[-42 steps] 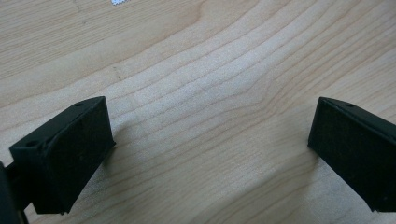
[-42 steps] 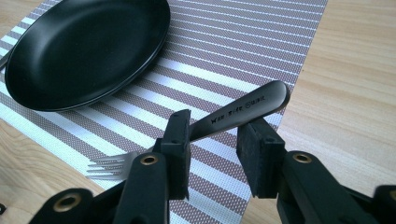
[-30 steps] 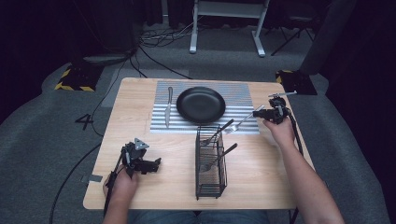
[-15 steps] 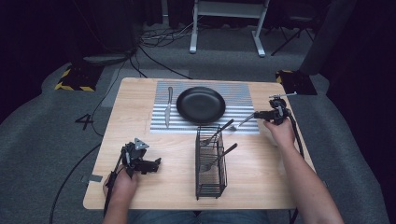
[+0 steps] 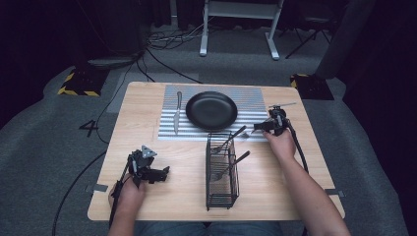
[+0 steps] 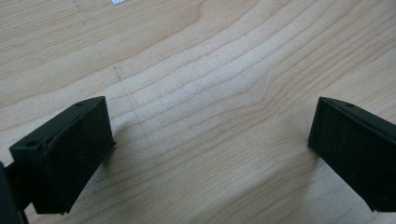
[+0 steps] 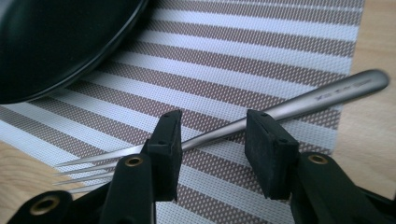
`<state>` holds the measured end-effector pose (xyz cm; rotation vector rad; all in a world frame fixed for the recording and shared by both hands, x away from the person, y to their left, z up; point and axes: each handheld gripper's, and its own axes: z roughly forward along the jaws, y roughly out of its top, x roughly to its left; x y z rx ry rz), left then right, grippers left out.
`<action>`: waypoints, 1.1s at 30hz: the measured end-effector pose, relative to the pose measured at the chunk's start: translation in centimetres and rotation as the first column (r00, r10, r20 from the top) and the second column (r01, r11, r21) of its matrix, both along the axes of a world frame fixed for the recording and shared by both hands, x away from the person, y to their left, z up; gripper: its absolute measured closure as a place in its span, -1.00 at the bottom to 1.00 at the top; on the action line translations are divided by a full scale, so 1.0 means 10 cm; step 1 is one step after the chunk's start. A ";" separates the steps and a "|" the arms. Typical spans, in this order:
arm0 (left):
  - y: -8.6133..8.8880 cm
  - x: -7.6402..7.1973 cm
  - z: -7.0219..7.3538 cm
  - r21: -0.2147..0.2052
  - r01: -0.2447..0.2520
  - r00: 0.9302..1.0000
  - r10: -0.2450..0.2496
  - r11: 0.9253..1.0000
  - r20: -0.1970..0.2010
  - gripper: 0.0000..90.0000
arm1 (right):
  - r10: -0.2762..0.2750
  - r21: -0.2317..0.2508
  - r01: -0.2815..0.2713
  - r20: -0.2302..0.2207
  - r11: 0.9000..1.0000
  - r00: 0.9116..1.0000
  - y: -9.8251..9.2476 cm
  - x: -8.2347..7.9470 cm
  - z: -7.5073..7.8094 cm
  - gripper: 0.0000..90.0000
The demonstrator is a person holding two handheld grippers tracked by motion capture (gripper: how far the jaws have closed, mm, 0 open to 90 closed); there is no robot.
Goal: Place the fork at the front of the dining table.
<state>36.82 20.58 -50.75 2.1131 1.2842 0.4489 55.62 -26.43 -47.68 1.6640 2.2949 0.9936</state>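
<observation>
Pale wood table (image 5: pixel 147 206), bare along its near and left edges, with plenty of free board around the left gripper (image 5: pixel 164 172). Resting there near the front left corner, jaws spread wide apart in its own view, nothing but wood grain between the pads (image 6: pixel 70 149). Well clear of the wire basket (image 5: pixel 221 189) standing upright at centre front.

Striped placemat (image 5: pixel 169 132) at the far middle, carrying a black plate (image 5: pixel 211 109) and, left of it, a knife (image 5: pixel 177 115) lying lengthwise. Open mat between plate and right border, and there lies the fork (image 7: pixel 299 105), flat on the stripes, tines toward the near mat edge, handle end reaching past the mat border onto wood. Right gripper (image 7: pixel 212 140) low over it, jaws straddling the shank and just been opening; a gap visible on both sides, pads not pressing, so open rather than gripping. Plate rim close by at upper left of that view, cut off by the frame.

From above, the fork hard to pick out beneath the right gripper (image 5: pixel 260 129); two utensil handles sticking out of the basket, their heads lost behind the wire. Far floor dark, cables and a stand barely legible.
</observation>
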 end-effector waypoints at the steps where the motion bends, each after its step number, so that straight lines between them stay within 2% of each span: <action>1: 0.00 0.00 0.00 0.001 0.001 1.000 -0.001 1.000 0.000 -1.00 | -0.009 -0.001 0.009 -0.008 1.000 1.000 0.02 0.00 -0.02 0.25; 3: 0.00 0.00 0.00 0.000 0.000 1.000 0.000 1.000 0.000 -1.00 | -0.013 -0.002 0.013 -0.016 1.000 1.000 0.03 0.01 -0.04 0.24; 7: 0.00 -0.01 0.00 0.001 -0.004 1.000 0.004 1.000 -0.001 -1.00 | -0.020 -0.010 0.020 0.017 1.000 1.000 0.11 0.04 -0.05 0.23; 10: 0.00 -0.01 0.00 0.002 -0.007 1.000 0.007 1.000 -0.001 -1.00 | -0.026 -0.086 0.032 0.067 0.996 0.997 0.21 0.06 -0.06 0.25; 12: 0.00 -0.01 0.00 0.001 -0.008 1.000 0.008 1.000 -0.001 -1.00 | -0.038 -0.114 0.045 0.067 0.992 0.997 0.27 0.09 -0.05 0.26; 13: 0.00 -0.01 0.00 0.001 -0.008 1.000 0.008 1.000 -0.001 -1.00 | -0.041 -0.162 0.053 0.073 0.985 0.996 0.35 0.11 -0.04 0.26; 14: 0.00 -0.01 0.00 0.000 -0.009 1.000 0.009 1.000 -0.001 -1.00 | -0.041 -0.162 0.053 0.073 0.985 0.996 0.35 0.11 -0.04 0.26; 15: 0.00 -0.01 0.00 0.000 -0.010 1.000 0.010 1.000 -0.001 -1.00 | -0.030 -0.208 0.047 0.086 0.977 0.996 0.43 0.13 -0.04 0.28; 16: 0.00 -0.01 0.00 0.000 -0.010 1.000 0.010 1.000 -0.001 -1.00 | -0.030 -0.208 0.047 0.086 0.977 0.996 0.43 0.13 -0.04 0.28; 17: 0.00 -0.01 0.00 0.000 -0.010 1.000 0.010 1.000 -0.001 -1.00 | -0.015 -0.237 0.039 0.102 0.971 0.995 0.47 0.13 -0.05 0.32; 19: 0.00 -0.01 0.00 0.001 -0.008 1.000 0.008 1.000 -0.001 -1.00 | 0.024 -0.224 0.002 0.117 0.975 0.993 0.51 0.14 -0.06 0.42; 20: 0.00 -0.01 0.00 0.000 -0.009 1.000 0.009 1.000 -0.001 -1.00 | 0.046 -0.231 -0.016 0.125 0.973 0.991 0.52 0.14 -0.06 0.48; 23: 0.00 -0.01 0.00 0.000 -0.010 1.000 0.010 1.000 -0.001 -1.00 | 0.053 -0.224 -0.024 0.124 0.974 0.991 0.52 0.14 -0.06 0.50; 24: 0.00 -0.01 0.00 0.002 -0.008 1.000 0.008 1.000 -0.001 -1.00 | 0.046 -0.159 -0.031 0.096 0.987 0.994 0.48 0.15 -0.06 0.60; 25: 0.00 -0.01 0.00 0.001 -0.008 1.000 0.008 1.000 -0.001 -1.00 | 0.046 -0.159 -0.031 0.096 0.987 0.994 0.48 0.15 -0.06 0.60; 27: 0.00 -0.01 0.00 0.001 -0.008 1.000 0.008 1.000 -0.001 -1.00 | 0.045 -0.110 -0.037 0.070 0.993 0.997 0.43 0.16 -0.04 0.68; 29: 0.00 -0.01 0.00 0.001 -0.008 1.000 0.008 1.000 -0.001 -1.00 | 0.065 -0.130 -0.055 0.076 0.990 0.995 0.41 0.17 -0.03 0.70; 31: 0.00 -0.01 0.00 0.001 -0.008 1.000 0.008 1.000 -0.001 -1.00 | 0.061 -0.155 -0.048 0.086 0.987 0.994 0.38 0.17 -0.03 0.73; 33: 0.00 -0.01 0.00 0.001 -0.008 1.000 0.008 1.000 -0.001 -1.00 | 0.035 -0.144 -0.022 0.089 0.989 0.995 0.30 0.19 -0.04 0.75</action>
